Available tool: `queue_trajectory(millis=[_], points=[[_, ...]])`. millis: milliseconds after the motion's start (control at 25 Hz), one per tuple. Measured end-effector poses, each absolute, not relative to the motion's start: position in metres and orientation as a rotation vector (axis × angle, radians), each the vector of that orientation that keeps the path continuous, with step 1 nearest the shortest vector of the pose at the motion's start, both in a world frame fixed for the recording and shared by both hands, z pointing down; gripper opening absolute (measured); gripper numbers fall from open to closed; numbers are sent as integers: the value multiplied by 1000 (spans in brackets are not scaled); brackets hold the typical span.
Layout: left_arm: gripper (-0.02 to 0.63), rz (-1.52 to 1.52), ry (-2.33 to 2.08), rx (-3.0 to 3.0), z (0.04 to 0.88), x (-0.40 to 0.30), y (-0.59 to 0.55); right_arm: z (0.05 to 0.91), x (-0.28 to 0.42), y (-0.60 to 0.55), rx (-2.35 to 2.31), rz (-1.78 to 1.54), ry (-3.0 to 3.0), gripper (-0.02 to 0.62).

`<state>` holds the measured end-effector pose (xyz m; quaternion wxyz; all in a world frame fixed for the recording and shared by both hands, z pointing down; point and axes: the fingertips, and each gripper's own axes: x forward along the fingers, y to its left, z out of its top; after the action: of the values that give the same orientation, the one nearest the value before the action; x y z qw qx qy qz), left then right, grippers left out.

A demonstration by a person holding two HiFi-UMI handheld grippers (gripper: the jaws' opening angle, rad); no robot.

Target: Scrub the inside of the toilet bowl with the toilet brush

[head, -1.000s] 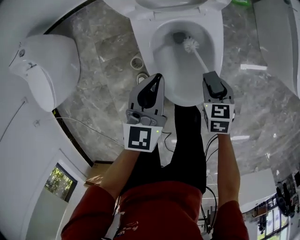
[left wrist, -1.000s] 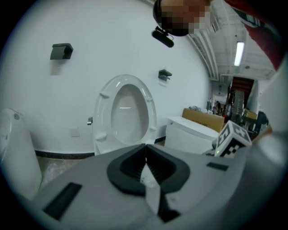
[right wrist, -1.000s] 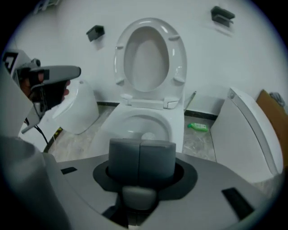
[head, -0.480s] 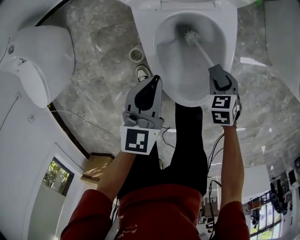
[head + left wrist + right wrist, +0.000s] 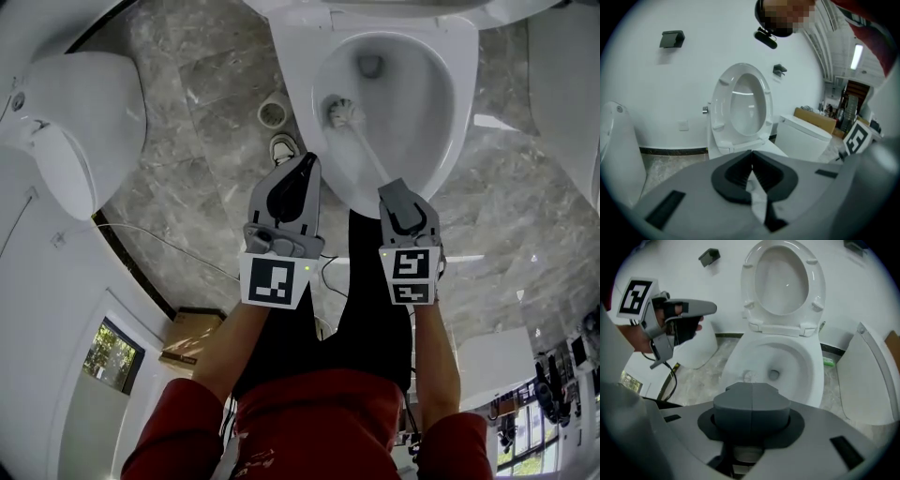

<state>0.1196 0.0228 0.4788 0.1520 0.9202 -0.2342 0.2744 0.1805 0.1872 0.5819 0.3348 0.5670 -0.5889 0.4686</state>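
Inside the bowl (image 5: 417,89) rests a brush (image 5: 344,112) — white, bristly.

Left gripper (image 5: 307,161) closed, right gripper (image 5: 392,190) clamped

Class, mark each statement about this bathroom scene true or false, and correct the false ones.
1. The right gripper grips the toilet brush, whose head is inside the toilet bowl. True.
2. The brush head sits in the drain hole. False: it rests against the bowl's side wall, apart from the hole.
3. The left gripper holds a sponge. False: it is shut and empty.
4. The toilet lid is raised. True.
5. The floor is wooden. False: it is grey stone tile.
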Motion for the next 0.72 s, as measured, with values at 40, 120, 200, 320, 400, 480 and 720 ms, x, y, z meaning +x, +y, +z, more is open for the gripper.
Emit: queue_trajectory(millis=[40, 120, 200, 320, 400, 480, 720], points=[[0, 788, -674, 2641, 479, 119, 22, 580, 177, 172, 1495, 1210, -1572, 147], [0, 781, -680, 2650, 479, 119, 18, 577, 178, 137, 1520, 1137, -1637, 147], [0, 767, -685, 2663, 476, 121, 15, 575, 192, 104, 1547, 1040, -1675, 147], [-1, 766, -686, 2673, 473, 121, 15, 575, 234, 70, 1589, 934, -1651, 146], [0, 770, -687, 2670, 474, 120, 18, 577, 265, 67, 1601, 887, -1594, 146], [0, 775, -685, 2660, 476, 119, 23, 577, 291, 79, 1604, 862, -1523, 146], [0, 785, -657, 2664, 477, 122, 32, 579, 319, 161, 1530, 851, -1361, 146]])
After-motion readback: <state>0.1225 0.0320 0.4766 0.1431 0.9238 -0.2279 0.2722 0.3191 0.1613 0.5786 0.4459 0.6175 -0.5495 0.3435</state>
